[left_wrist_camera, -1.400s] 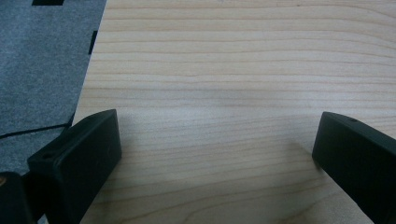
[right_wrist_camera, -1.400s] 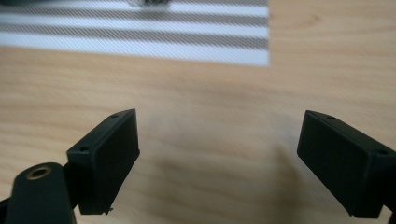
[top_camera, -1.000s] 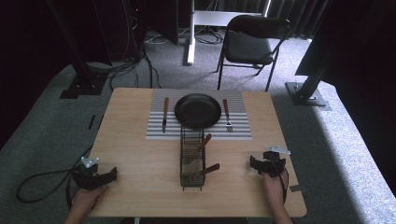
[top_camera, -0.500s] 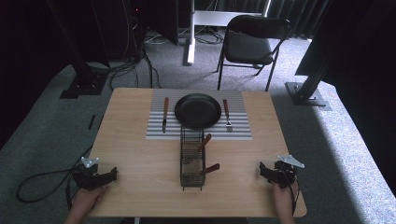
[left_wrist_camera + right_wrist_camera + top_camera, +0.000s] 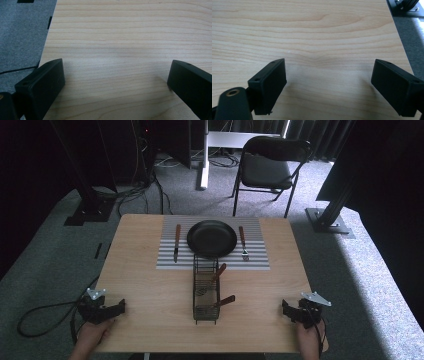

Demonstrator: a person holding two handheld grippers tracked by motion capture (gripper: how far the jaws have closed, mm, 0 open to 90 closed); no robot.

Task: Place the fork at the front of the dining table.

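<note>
On the wooden surface [image 5: 150, 285] one black plate [image 5: 212, 239] sits on one striped mat [image 5: 255, 260], flanked by one knife [image 5: 176, 242] and one fork [image 5: 243, 243]; one wire basket [image 5: 206, 290] stands just nearer. Left claw [image 5: 119, 307] and right claw [image 5: 285, 308] rest at the near corners, both wide open and empty.

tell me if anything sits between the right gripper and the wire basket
Nothing visible does. The right gripper rests open at the table's near right corner, and only bare wooden table lies between it and the wire basket at centre.

No writing, label, brand or number can be read anywhere, though distant items look too small to judge.
</note>
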